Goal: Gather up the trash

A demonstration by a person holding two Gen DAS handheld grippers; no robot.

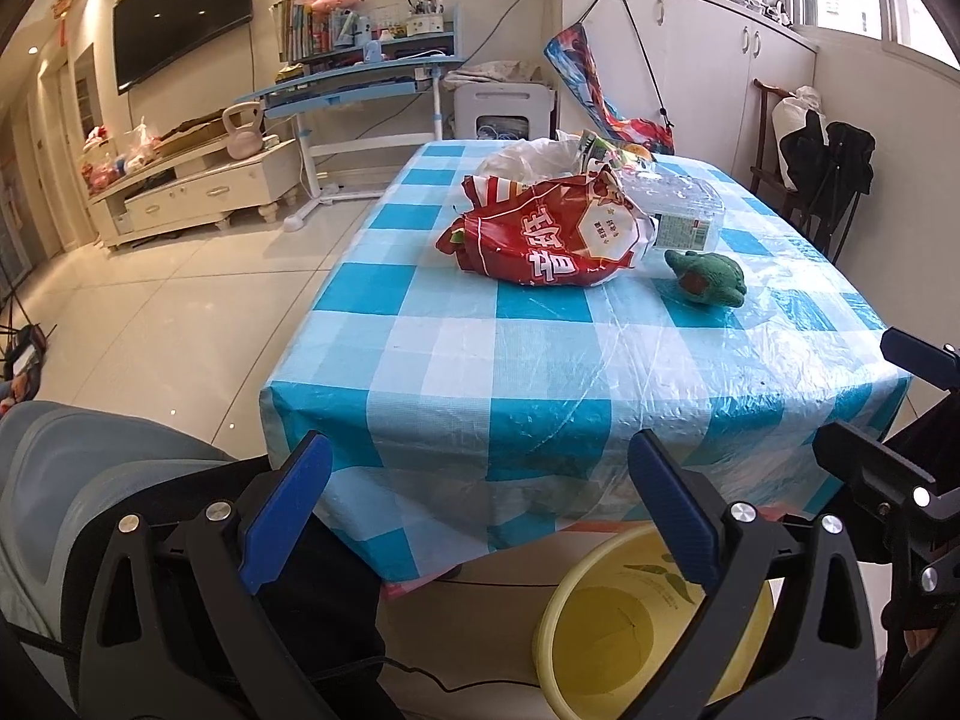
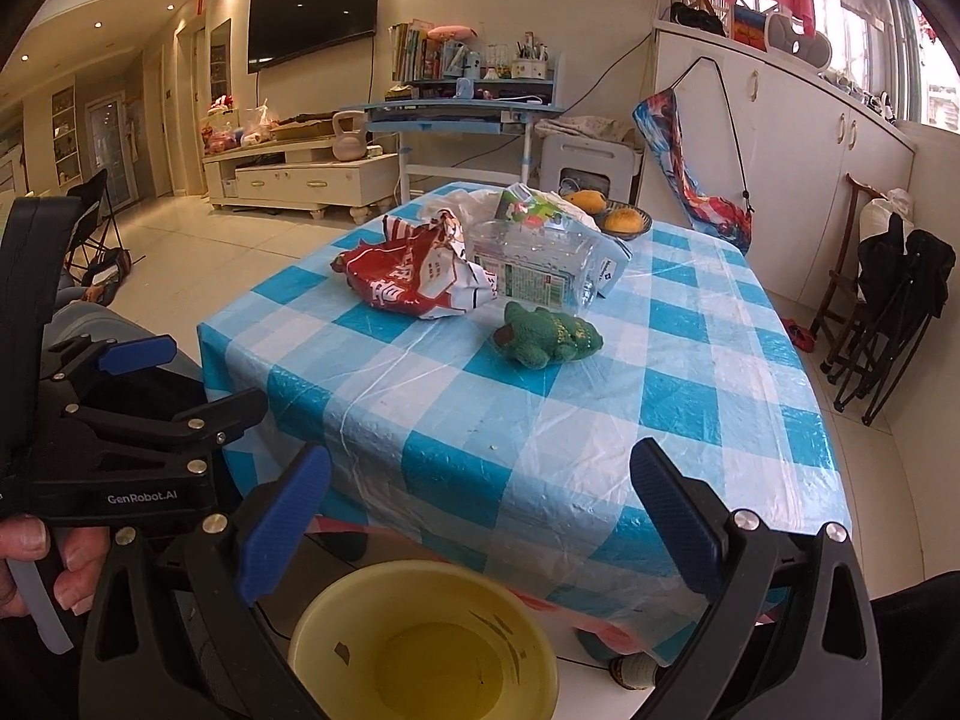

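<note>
Red crinkled foil, printed with white characters, marks the crumpled snack bag (image 1: 543,234) lying on the blue-and-white checked plastic tabletop (image 1: 480,360), well ahead of both sets of fingers; its long axis is seen to run across the left wrist view, left to right; a crushed clear plastic bottle with a green label (image 2: 534,264) is pressed against its far right side, and a green knitted toy (image 2: 549,333) sits just in front. The left gripper (image 1: 480,510) and right gripper (image 2: 480,516) are held below the near edge, fingers wide apart and empty, above a yellow plastic bin (image 2: 420,648); the bag is judged nearer the left.
</note>
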